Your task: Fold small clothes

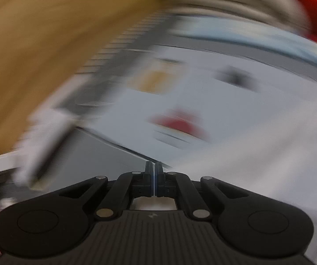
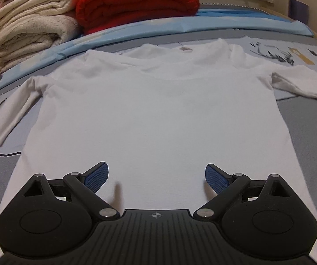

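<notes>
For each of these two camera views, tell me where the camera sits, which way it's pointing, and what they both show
Left wrist: sits behind the left gripper, whose jaws are shut; heavily blurred, it looks across the patterned bedsheet toward a wooden board.
Right wrist: sits behind the right gripper, whose jaws are open; it looks from the hem along the flat white long-sleeved shirt toward a red blanket and cream towels.
Shared: the bedsheet, white fabric, and a red patch that may be the blanket.

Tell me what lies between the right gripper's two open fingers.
In the right wrist view, only the white shirt lies between the right gripper's spread fingers: plain flat fabric near its hem, spread on the bedsheet. Nothing else sits there.
</notes>
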A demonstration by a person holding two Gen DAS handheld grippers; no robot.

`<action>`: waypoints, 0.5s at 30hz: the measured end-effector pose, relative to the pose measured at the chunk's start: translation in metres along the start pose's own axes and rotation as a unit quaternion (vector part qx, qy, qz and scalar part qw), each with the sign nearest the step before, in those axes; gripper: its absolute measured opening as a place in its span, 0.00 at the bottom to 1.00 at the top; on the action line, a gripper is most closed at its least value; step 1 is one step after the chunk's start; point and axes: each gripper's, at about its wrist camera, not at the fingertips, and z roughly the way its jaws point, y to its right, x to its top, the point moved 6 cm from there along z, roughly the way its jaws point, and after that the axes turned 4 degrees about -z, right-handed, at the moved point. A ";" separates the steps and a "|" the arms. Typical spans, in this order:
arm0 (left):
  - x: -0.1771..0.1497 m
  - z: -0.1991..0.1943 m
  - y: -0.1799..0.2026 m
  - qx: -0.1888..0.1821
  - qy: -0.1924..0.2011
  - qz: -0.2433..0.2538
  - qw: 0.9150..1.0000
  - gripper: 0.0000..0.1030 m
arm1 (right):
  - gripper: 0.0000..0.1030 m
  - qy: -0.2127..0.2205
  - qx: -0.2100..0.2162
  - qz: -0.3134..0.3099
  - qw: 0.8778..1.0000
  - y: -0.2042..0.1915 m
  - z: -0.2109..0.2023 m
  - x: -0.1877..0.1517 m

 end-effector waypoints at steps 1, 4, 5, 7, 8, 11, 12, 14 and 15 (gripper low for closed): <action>0.012 0.008 -0.017 0.025 0.011 -0.032 0.999 0.05 | 0.92 0.004 0.002 -0.004 1.000 0.001 -0.002 0.001; 0.027 0.021 -0.040 0.024 0.006 -0.089 0.996 0.47 | 0.92 0.004 0.007 -0.015 1.000 0.006 -0.006 0.004; 0.027 0.022 -0.038 0.011 -0.002 -0.096 0.995 0.61 | 0.92 0.003 0.008 -0.014 1.000 0.008 -0.006 0.005; 0.023 0.024 -0.028 -0.011 -0.020 -0.086 0.996 0.74 | 0.92 0.000 0.007 -0.008 1.000 0.011 -0.002 0.006; 0.018 0.024 -0.021 -0.023 -0.029 -0.078 0.996 0.80 | 0.92 -0.001 0.007 -0.004 1.000 0.011 0.000 0.005; -0.006 0.021 -0.012 -0.074 -0.084 -0.099 0.989 0.82 | 0.92 -0.004 0.014 0.006 1.000 0.005 0.007 0.003; -0.017 0.021 -0.009 -0.109 -0.117 -0.123 0.979 0.82 | 0.92 -0.007 0.017 0.005 1.000 0.002 0.009 0.001; -0.036 0.019 -0.002 -0.175 -0.176 -0.176 0.952 0.82 | 0.92 -0.012 0.024 0.003 1.000 -0.006 0.013 -0.004; -0.045 0.017 0.005 -0.215 -0.206 -0.202 0.933 0.82 | 0.92 -0.015 0.026 0.001 1.000 -0.009 0.014 -0.006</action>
